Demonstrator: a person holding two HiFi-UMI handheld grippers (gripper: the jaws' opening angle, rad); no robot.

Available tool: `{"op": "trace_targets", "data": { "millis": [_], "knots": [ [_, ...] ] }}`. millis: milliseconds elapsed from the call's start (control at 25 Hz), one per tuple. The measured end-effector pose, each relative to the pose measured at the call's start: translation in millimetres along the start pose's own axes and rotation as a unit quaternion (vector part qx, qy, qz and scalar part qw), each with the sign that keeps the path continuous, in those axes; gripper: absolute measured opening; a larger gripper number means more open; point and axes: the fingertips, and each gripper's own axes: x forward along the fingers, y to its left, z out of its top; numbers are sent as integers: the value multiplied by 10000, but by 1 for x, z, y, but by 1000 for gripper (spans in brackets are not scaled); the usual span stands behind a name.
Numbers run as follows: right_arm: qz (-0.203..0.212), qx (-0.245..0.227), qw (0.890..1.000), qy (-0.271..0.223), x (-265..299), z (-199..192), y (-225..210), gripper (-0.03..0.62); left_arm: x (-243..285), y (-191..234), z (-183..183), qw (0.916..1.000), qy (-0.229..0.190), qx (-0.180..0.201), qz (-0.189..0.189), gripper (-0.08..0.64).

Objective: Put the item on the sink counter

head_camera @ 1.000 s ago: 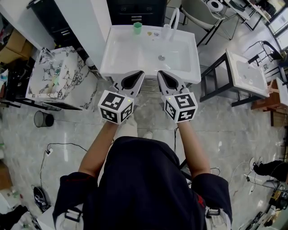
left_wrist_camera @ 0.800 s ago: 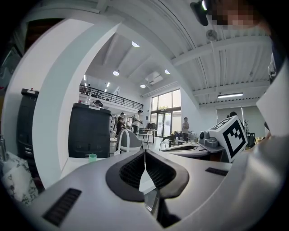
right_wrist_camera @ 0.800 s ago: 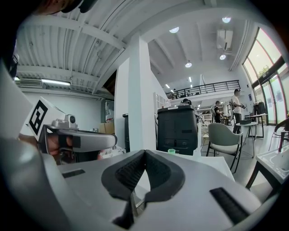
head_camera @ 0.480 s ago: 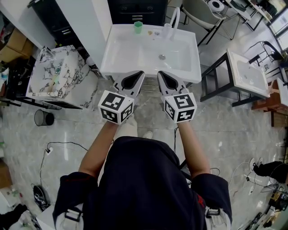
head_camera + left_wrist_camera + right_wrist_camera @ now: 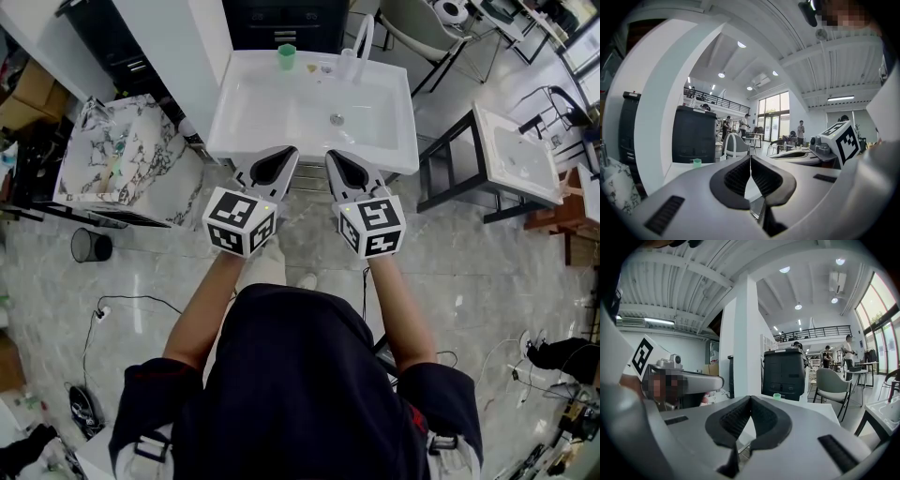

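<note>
Item: two grippers, both empty, before the sink.
We list the left gripper [image 5: 292, 151] and right gripper [image 5: 330, 153], jaws pressed together on nothing, above the sink's [image 5: 234, 131] front edge; green cup [image 5: 287, 57] (upright) on its back edge, left of centre.

A marble-patterned block [image 5: 127, 164] stands at left, a black bin [image 5: 91, 248] on the floor [image 5: 469, 272] nearby, a second white basin [image 5: 516, 155] at right.

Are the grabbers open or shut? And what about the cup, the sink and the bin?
Left gripper: shut, nothing in it.
Right gripper: shut, nothing in it.
Cup: upright on the sink's back ledge.
Sink: basin empty.
Bin: upright on the floor.
</note>
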Motion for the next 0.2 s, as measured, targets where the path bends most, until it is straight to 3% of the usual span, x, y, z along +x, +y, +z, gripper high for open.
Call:
{"op": "trace_targets", "data": {
  "millis": [200],
  "knots": [
    [21, 188, 9998, -28, 3, 0, -8, 34, 5, 2, -4, 10000, 40, -15, 22, 17]
  ]
}}
